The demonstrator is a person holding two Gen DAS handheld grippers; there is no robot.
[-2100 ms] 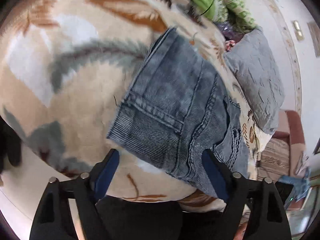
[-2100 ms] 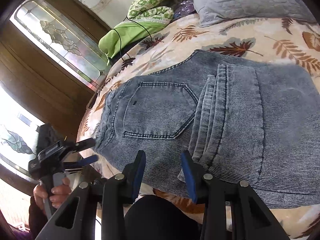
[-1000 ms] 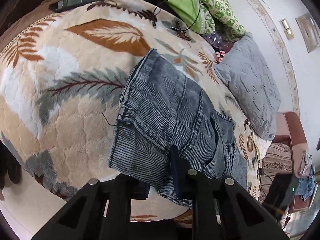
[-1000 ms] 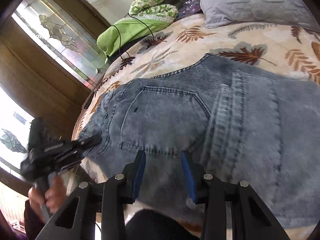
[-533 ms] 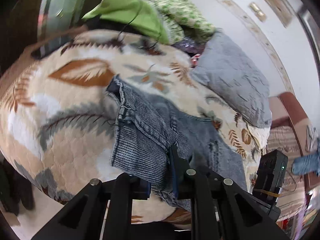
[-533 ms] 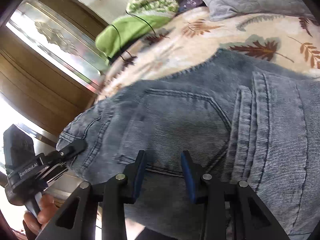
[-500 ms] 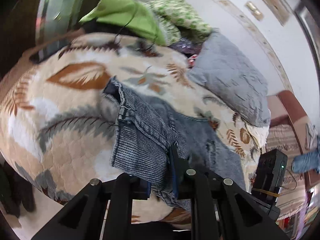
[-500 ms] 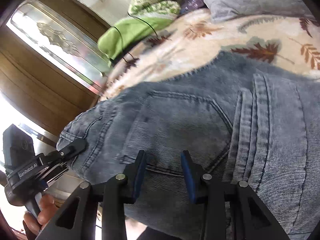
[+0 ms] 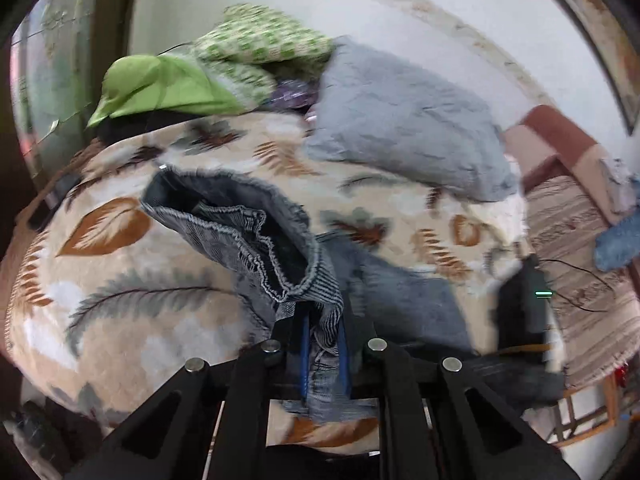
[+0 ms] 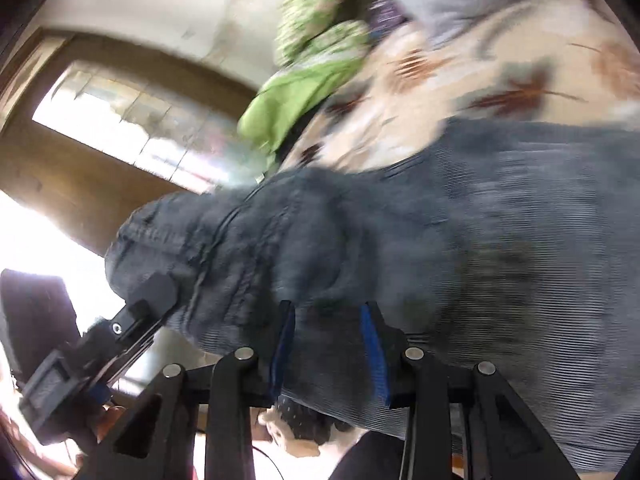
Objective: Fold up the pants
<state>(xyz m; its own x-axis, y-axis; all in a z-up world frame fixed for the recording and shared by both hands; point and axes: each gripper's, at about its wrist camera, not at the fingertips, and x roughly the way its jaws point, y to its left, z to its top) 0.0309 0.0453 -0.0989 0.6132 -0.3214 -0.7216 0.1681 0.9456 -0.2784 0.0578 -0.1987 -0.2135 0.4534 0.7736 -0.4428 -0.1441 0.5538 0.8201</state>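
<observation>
Leaf-print blanket (image 9: pixel 120 280); left gripper (image 9: pixel 322 340) jaws clamp pants (image 9: pixel 248 240); right gripper (image 10: pixel 326 344) jaws narrow on pants; no legible writing.

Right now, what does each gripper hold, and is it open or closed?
Left gripper: closed on the grey-blue corduroy pants.
Right gripper: fabric lies between its fingers; closed or open cannot be told.

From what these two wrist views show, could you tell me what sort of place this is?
Most likely a bedroom at home: a bed under a leaf-print blanket, a grey pillow and a heap of green bedding at its head.
</observation>
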